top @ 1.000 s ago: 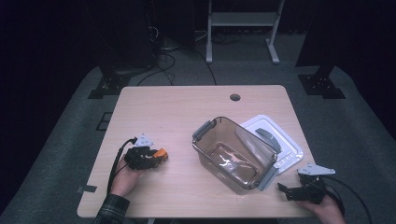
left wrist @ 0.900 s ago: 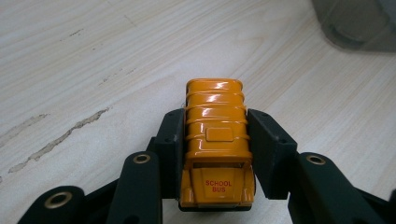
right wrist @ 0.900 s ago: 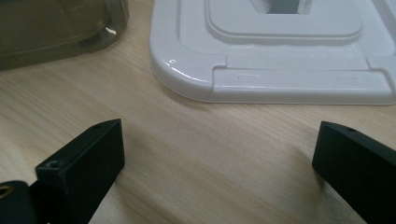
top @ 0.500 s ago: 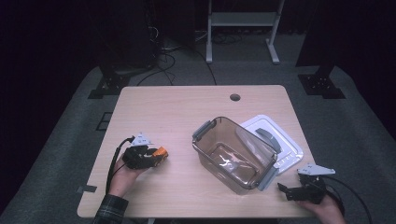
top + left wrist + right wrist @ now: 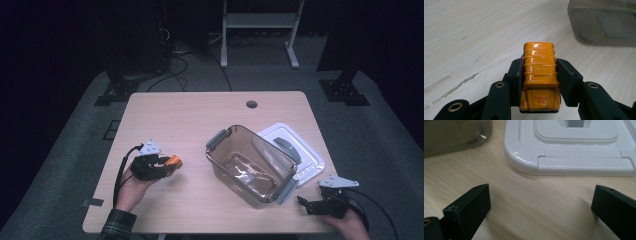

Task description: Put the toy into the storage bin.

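Left gripper [image 5: 540,75]: both black pads pressed flat against the sides of an orange toy school bus [image 5: 539,75], rear end toward the camera, held just over the wooden table [image 5: 200,115] at its left side, well apart from the clear brown container [image 5: 250,165]. Right gripper [image 5: 540,202]: jaws spread wide with nothing between them, low over bare tabletop near the white lid [image 5: 574,152].

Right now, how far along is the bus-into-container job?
Done: the white lid is off, lying beside the clear container. In hand: the left gripper is shut on the toy school bus, short of the container. Left: put the bus inside, then probably the lid, which lies before the open right gripper.
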### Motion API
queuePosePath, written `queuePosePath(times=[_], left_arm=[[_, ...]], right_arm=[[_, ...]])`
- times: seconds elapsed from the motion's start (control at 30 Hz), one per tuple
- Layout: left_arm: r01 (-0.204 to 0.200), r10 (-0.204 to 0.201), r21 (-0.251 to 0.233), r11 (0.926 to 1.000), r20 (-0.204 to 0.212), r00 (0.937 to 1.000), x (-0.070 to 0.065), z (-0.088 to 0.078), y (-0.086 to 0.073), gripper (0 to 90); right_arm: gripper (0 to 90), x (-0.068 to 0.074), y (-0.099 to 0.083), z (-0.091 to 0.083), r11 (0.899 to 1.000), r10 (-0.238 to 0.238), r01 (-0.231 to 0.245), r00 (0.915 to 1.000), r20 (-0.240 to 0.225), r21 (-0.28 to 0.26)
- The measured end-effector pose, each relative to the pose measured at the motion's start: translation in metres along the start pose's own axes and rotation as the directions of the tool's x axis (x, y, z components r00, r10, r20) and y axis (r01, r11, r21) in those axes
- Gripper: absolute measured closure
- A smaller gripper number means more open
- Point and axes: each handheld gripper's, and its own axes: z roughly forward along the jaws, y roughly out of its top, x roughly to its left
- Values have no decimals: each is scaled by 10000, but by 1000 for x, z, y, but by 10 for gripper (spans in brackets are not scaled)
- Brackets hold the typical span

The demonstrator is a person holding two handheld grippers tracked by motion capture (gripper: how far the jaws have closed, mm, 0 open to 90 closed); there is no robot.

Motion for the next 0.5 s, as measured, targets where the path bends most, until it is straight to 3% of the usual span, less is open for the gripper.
queuePosePath(times=[0.5], left_arm=[[-12,23,-359,9994,311,9995,-12,-11,15,586]], right_arm=[[13,0,0,0,10000,-2,2,10000,-1,0]])
